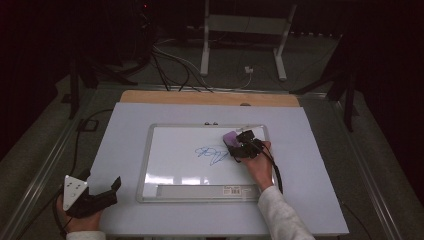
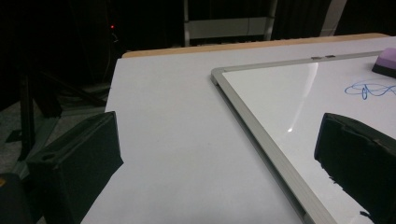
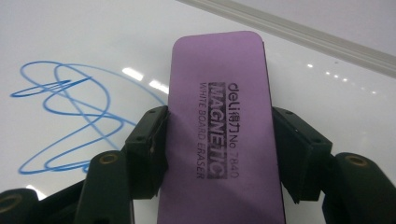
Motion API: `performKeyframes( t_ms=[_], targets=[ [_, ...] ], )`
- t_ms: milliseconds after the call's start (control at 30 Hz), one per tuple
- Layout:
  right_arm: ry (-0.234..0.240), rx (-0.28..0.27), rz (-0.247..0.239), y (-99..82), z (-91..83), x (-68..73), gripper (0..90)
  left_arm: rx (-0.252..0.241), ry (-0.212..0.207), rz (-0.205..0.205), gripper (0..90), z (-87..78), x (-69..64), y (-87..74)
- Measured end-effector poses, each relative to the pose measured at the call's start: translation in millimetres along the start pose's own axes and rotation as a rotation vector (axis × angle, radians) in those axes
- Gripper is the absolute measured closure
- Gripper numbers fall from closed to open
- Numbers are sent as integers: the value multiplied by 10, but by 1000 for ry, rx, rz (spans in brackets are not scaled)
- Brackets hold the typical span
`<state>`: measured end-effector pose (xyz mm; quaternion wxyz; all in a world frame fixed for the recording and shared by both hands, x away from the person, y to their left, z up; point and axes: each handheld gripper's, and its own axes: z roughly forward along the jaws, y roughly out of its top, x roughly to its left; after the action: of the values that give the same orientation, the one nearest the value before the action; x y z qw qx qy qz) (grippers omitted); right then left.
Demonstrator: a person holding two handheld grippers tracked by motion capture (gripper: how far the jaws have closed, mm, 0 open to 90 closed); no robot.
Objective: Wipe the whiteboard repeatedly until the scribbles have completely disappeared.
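A purple whiteboard eraser (image 3: 219, 126) lies flat on the whiteboard (image 1: 145, 165) near its upper right corner, just right of a blue scribble (image 1: 212, 153). My right gripper (image 1: 243, 145) is shut on the eraser (image 1: 230, 137), one pad pressed to each long side, as the right gripper view shows. The scribble (image 3: 70, 116) sits left of the eraser there. My left gripper (image 1: 102, 192) rests open near the table's front left corner, off the board, with nothing between its jaws (image 2: 219, 154). In the left gripper view, the eraser (image 2: 386, 60) and scribble (image 2: 371, 88) appear far right.
The board lies on a white sheet (image 1: 120, 140) covering the table, whose wooden edge (image 1: 200, 97) shows at the back. A grey label strip (image 1: 200, 190) runs along the board's bottom. Cables (image 1: 170, 65) and white stand legs (image 1: 205, 50) occupy the floor beyond.
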<state>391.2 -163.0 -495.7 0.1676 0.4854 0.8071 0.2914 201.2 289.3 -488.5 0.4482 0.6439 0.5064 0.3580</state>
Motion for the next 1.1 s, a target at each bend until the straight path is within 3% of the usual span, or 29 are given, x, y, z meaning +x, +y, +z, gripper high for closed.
performKeyframes(
  t_ms=[267, 433, 467, 533, 567, 667, 700, 800, 833, 867, 900, 933, 1067, 1100],
  targets=[
    [59, -3, -86, -4, 2, 236, 410, -2, 0, 0, 13, -2, -4, 2],
    [46, 2, -61, 1, 3, 172, 411, -1, 1, 1, 13, -6, 1, 1],
    [11, 2, -37, 4, 0, 101, 411, 0, 1, 1, 13, -6, 3, 1],
    [-5, 2, -23, 4, 0, 56, 411, -4, -1, -7, 13, -7, 4, 2],
    [-20, 2, 12, -1, 1, -31, 410, -6, -3, -7, 12, -9, 4, 5],
    [-10, 2, 32, -4, 4, -60, 411, -6, -5, -8, 13, -7, 0, 7],
    [-17, 1, 26, -4, 3, -45, 411, -5, -5, -8, 13, -5, -2, 7],
    [30, 2, 17, -9, 8, 45, 411, -5, -5, -9, 13, -4, -6, 8],
    [36, 0, 3, -12, 9, 94, 410, -7, -5, -9, 13, -6, -6, 8],
    [80, 7, -18, -8, 12, 186, 410, -7, -5, -9, 12, -7, -5, 8],
    [80, 7, -18, -8, 12, 186, 410, -6, -5, -9, 12, -6, -4, 7],
    [89, 12, -50, 0, 10, 260, 410, -6, -6, -9, 13, -8, 1, 6],
    [64, 12, -47, 14, 16, 225, 411, -8, -3, -13, 13, -17, 8, 7],
    [32, 7, -38, 19, 19, 183, 411, -8, -3, -14, 13, -17, 10, 5]
  ],
)
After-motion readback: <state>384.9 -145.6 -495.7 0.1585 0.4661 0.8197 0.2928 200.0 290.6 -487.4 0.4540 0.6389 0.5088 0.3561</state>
